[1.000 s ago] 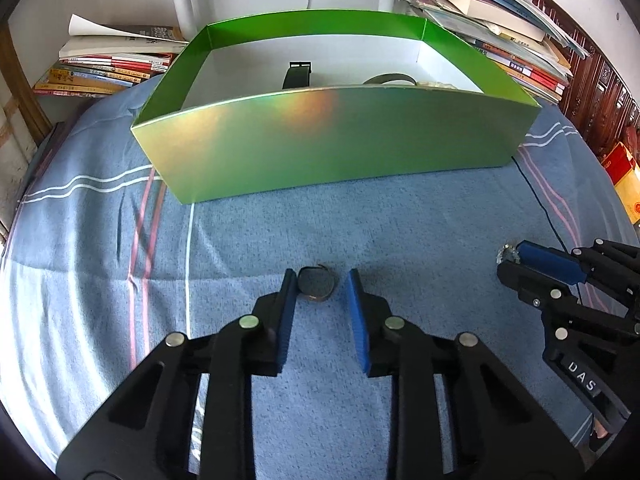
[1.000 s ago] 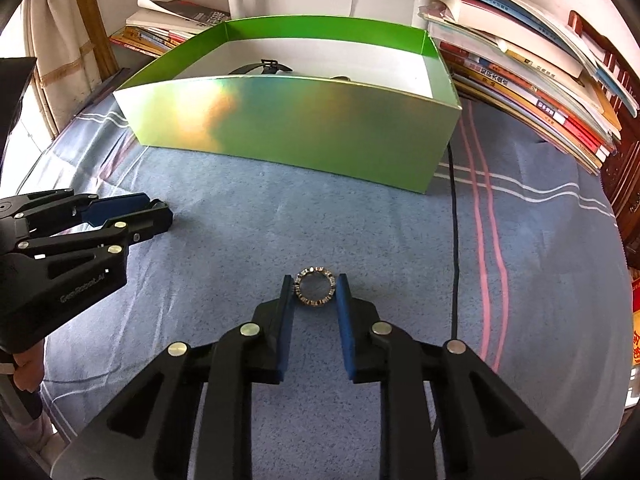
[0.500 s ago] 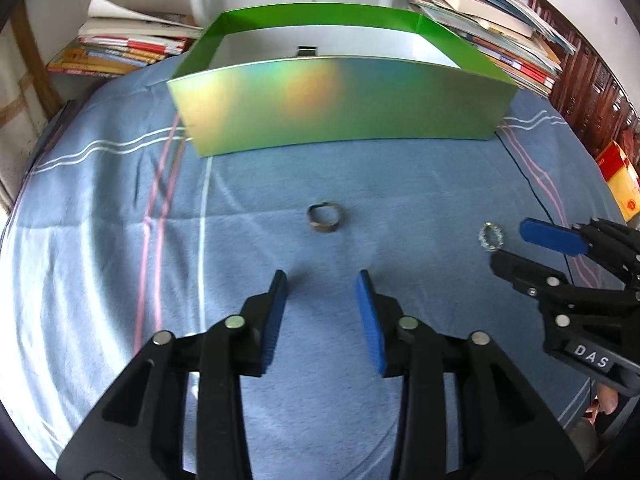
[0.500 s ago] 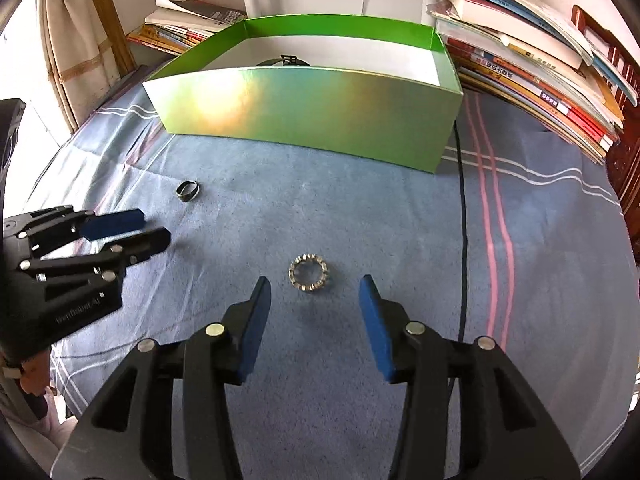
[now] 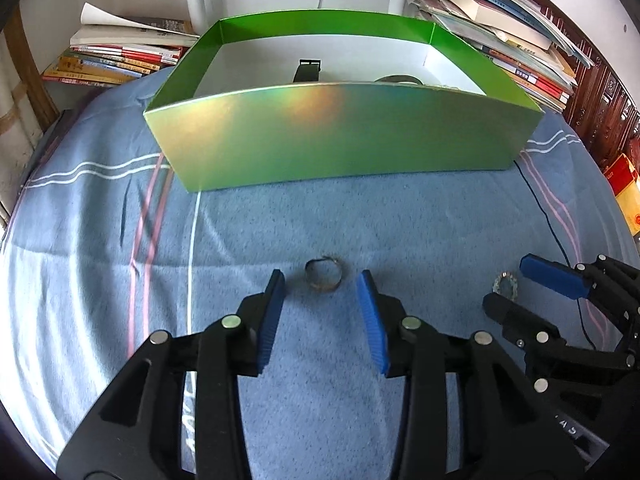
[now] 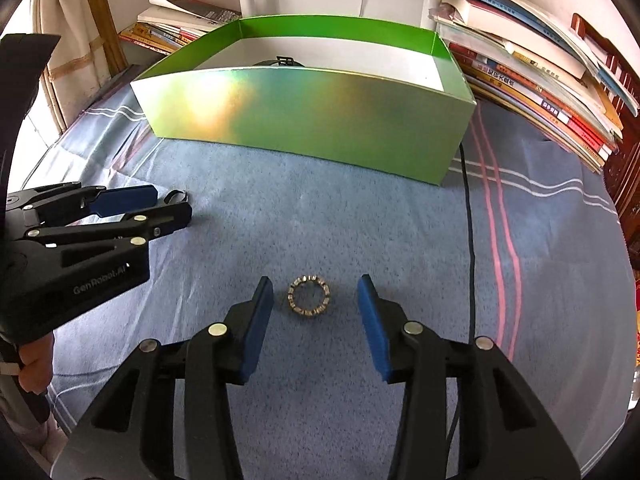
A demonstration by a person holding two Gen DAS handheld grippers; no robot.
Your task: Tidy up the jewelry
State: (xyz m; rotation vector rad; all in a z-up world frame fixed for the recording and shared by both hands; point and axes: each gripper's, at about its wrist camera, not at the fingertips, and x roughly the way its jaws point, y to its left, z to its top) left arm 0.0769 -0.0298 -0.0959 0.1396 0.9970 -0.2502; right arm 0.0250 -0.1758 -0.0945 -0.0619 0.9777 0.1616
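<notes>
Green box (image 5: 344,140) at far side already holds a watch strap (image 5: 307,72). Outstanding: plain ring (image 5: 323,276) between the parted left gripper (image 5: 322,294); studded ring (image 6: 309,295) untouched between the closing right gripper (image 6: 316,300).

Closing right gripper (image 6: 316,294) straddles beaded ring (image 6: 309,295), untouched.

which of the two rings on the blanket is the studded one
The ring between the right gripper's fingers is studded; the plain band lies by the left gripper.
</notes>
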